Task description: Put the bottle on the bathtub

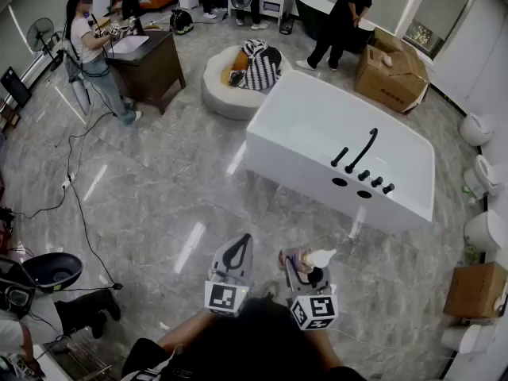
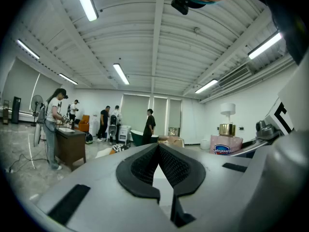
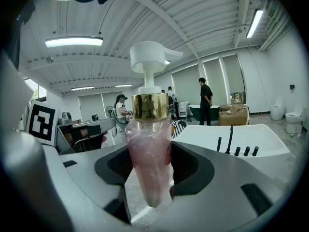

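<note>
One bottle point(image 3: 148, 153) was held upright between the jaws of the right gripper point(image 1: 308, 267), clamped low on its body. It was carried near the person, well short of the bathtub point(image 1: 302, 169) that lay farther off and to the right. The left gripper point(image 1: 236, 254) was seen with its jaws closed together on nothing. The bottle was judged to be rigid plastic, smooth and probably slippery, moderately weighted by its liquid and somewhat top-heavy under the pump. A hold across the broad body, not the neck or pump, was judged soundest. Its body was seen to be clear with pink contents, topped by a gold collar and a white pump head.
</note>
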`<state>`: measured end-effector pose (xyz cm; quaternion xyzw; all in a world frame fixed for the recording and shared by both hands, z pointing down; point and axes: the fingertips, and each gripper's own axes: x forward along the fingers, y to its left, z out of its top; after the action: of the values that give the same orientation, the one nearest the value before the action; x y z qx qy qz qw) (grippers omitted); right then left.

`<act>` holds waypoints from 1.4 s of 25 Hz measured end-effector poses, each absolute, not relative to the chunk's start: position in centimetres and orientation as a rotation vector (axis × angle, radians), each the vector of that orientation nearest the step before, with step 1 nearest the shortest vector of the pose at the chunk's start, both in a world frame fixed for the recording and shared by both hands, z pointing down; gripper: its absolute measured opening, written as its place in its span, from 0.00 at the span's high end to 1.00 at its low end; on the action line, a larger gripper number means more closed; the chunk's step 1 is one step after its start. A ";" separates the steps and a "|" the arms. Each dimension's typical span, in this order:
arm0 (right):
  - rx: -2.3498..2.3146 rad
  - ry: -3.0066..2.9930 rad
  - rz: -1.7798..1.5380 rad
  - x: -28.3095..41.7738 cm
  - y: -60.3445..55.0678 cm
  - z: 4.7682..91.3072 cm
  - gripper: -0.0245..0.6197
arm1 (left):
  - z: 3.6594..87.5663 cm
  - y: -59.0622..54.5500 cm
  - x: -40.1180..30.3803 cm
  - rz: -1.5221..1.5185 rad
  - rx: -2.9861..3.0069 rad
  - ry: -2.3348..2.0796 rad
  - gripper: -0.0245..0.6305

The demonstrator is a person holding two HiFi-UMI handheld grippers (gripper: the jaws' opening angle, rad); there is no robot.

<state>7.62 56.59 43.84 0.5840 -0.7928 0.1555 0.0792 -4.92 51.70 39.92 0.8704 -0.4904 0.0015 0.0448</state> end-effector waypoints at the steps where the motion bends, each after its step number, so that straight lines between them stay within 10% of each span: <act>1: 1.748 -2.373 0.466 7.6 56.7 43.8 0.61 | 39.8 51.7 -4.9 0.006 2.657 -1.499 0.94; 35: 1.842 -2.327 0.470 0.4 55.0 44.0 0.61 | 41.2 49.9 -13.7 0.048 2.701 -1.434 0.94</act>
<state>0.41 55.02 44.04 0.6115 -0.7726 0.1562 0.0684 -13.72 49.93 41.22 0.8824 -0.4685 0.0157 0.0417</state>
